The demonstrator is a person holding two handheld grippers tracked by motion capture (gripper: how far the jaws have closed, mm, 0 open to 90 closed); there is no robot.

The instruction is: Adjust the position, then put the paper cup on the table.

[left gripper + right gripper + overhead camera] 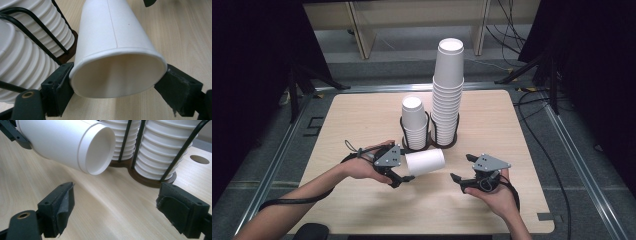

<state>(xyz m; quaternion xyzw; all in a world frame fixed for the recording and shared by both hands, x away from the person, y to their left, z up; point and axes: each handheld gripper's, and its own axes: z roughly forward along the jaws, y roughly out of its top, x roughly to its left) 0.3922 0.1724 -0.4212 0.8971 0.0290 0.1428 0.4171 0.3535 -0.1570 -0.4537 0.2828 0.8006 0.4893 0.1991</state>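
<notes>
A white paper cup lies on its side just above the wooden table, base pointing right. My left gripper is shut on its open mouth. In the left gripper view the cup has its rim pinched into an oval between my left gripper's two black jaws. My right gripper stands open a little to the right, jaws aimed left at the cup's base. In the right gripper view the cup hovers beyond my right gripper, whose jaws have nothing between them.
A black wire holder behind the cup carries a short cup stack and a tall cup stack. These stacks sit close to the left jaw and rise at the back right as cup stacks. Dark curtains and cables ring the table.
</notes>
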